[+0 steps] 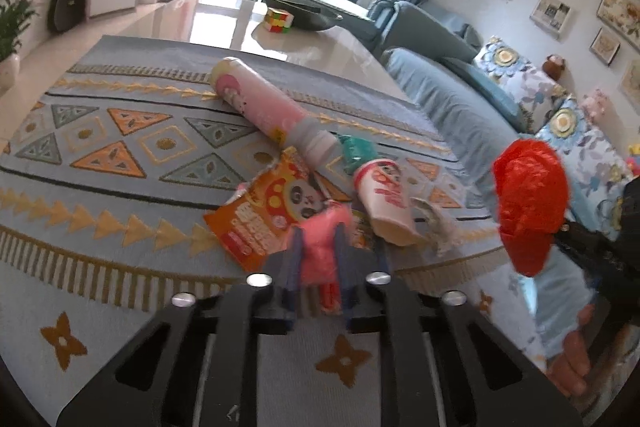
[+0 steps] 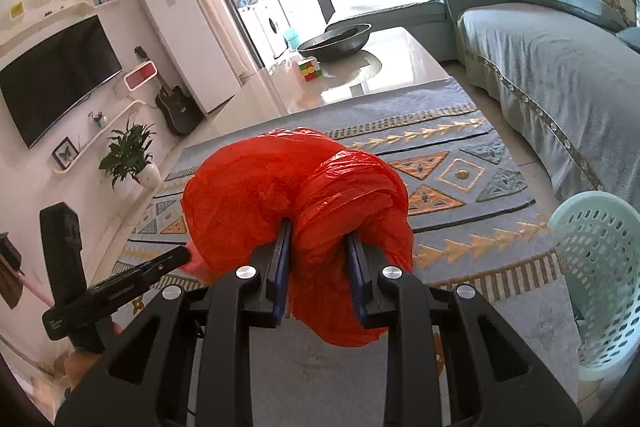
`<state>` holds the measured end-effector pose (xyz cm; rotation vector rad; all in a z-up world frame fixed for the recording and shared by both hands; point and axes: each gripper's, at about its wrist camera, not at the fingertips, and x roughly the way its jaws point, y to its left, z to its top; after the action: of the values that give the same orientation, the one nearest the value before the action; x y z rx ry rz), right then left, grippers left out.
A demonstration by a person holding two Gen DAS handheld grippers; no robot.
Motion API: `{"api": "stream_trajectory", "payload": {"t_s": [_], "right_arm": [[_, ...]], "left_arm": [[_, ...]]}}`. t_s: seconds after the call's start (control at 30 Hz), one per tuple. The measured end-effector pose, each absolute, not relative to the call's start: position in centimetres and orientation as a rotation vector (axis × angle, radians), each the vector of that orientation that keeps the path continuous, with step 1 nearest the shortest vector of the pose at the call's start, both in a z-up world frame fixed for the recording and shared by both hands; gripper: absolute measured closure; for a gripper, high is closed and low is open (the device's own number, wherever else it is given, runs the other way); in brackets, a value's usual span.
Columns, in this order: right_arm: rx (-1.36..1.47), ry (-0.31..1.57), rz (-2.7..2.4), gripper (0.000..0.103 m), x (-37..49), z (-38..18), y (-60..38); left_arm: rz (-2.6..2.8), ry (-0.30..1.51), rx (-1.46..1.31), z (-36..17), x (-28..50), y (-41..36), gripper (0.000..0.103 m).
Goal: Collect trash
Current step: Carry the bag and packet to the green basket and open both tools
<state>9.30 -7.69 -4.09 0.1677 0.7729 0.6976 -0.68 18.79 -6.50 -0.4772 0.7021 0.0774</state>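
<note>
My left gripper is shut on a pink wrapper and holds it above the patterned rug. Under it lie an orange panda snack bag, a white paper cup, a long pink tube, a teal scrap and crumpled clear plastic. My right gripper is shut on a bunched red plastic bag, which also shows in the left wrist view. The left gripper's body shows at lower left of the right wrist view.
A pale green perforated basket stands on the rug's right edge. A grey-blue sofa runs along the right. A low glossy table carries a dark bowl and a puzzle cube. A potted plant stands left.
</note>
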Motion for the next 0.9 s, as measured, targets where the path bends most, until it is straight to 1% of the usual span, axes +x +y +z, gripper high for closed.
{"api": "stream_trajectory", "payload": {"t_s": [0.13,0.17,0.2,0.23,0.3,0.33,0.37,0.4,0.53,0.63,0.67,0.7,0.73,0.8,0.9], "right_arm": [[0.181,0.78,0.685,0.081,9.0,-4.4,-8.5],[0.184,0.785,0.68,0.081,9.0,-4.6,-8.7],[0.186,0.788,0.678,0.081,9.0,-4.7,-8.7],[0.192,0.794,0.675,0.081,9.1,-4.8,-8.8],[0.198,0.797,0.672,0.081,9.3,-5.0,-9.0],[0.2,0.797,0.672,0.081,9.3,-5.0,-9.1],[0.2,0.798,0.671,0.081,9.2,-5.1,-9.1],[0.197,0.8,0.671,0.081,9.2,-5.1,-9.0],[0.173,0.801,0.67,0.081,8.8,-5.2,-8.4],[0.162,0.801,0.673,0.081,8.7,-5.2,-8.2],[0.158,0.798,0.671,0.081,8.6,-5.3,-8.2],[0.155,0.795,0.668,0.081,8.6,-5.3,-8.3],[0.156,0.794,0.668,0.081,8.6,-5.3,-8.4],[0.165,0.793,0.666,0.081,8.6,-5.2,-8.6],[0.169,0.787,0.661,0.081,8.5,-4.9,-8.9]], "left_arm": [[0.005,0.69,-0.505,-6.0,-1.7,18.5,0.097],[0.003,0.69,-0.512,-6.1,-2.0,18.5,0.095],[0.013,0.698,-0.514,-6.3,-1.9,18.7,0.085],[0.032,0.707,-0.511,-6.6,-1.9,18.8,0.078],[0.112,0.75,-0.497,-7.5,-1.8,19.0,0.047],[0.128,0.763,-0.515,-8.0,-1.7,19.1,0.039],[0.131,0.774,-0.557,-8.6,-1.5,19.4,0.028],[0.124,0.781,-0.599,-9.1,-1.3,19.8,0.026],[0.117,0.805,-0.737,-10.8,-0.1,20.9,0.025],[0.158,0.809,-0.73,-11.4,1.0,21.0,0.026],[0.175,0.821,-0.703,-11.3,1.3,20.6,0.028],[0.203,0.838,-0.655,-11.1,1.6,20.0,0.035],[0.219,0.85,-0.617,-11.1,1.7,19.5,0.038],[0.236,0.873,-0.544,-11.0,1.7,18.3,0.049],[0.244,0.881,-0.491,-11.0,1.0,17.3,0.051]]}}
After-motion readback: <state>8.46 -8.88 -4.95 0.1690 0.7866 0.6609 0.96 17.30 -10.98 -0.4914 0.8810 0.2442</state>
